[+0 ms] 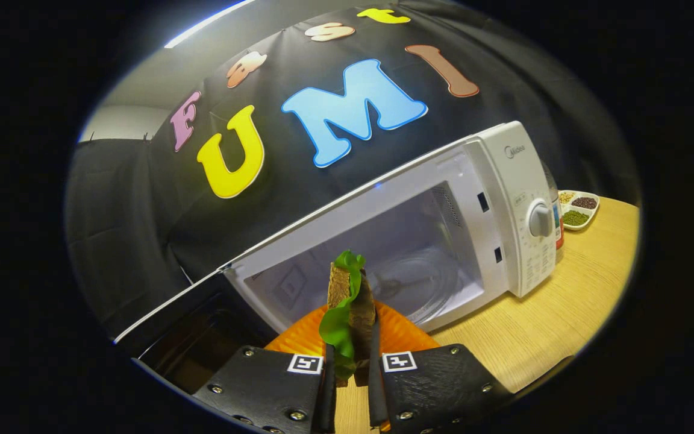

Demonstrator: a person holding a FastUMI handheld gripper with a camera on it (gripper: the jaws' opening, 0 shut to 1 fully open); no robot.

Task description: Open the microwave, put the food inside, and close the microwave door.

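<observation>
A white, boxy microwave with a smooth casing (503, 181) sits tilted across the view on a pale wood-grain table (540, 325), its dark-glass door (196, 337) swung wide open beside the fingers and its bare white cavity with a round glass turntable (425, 289) lying just beyond them. A small grey logo is printed at the top of its control panel, too small to read with certainty, above a round white dial (540, 220). A ribbed orange plate (305, 337) lies just ahead of the fingers, before the cavity's mouth. The gripper (350, 367) is closed down to a narrow gap, both fingers pressing on a sandwich of two brown, grainy bread slices with a glossy green lettuce leaf (350, 301), held upright on edge above the plate. Beside the microwave's far side stands a white divided dish of dry grains (579, 208).
</observation>
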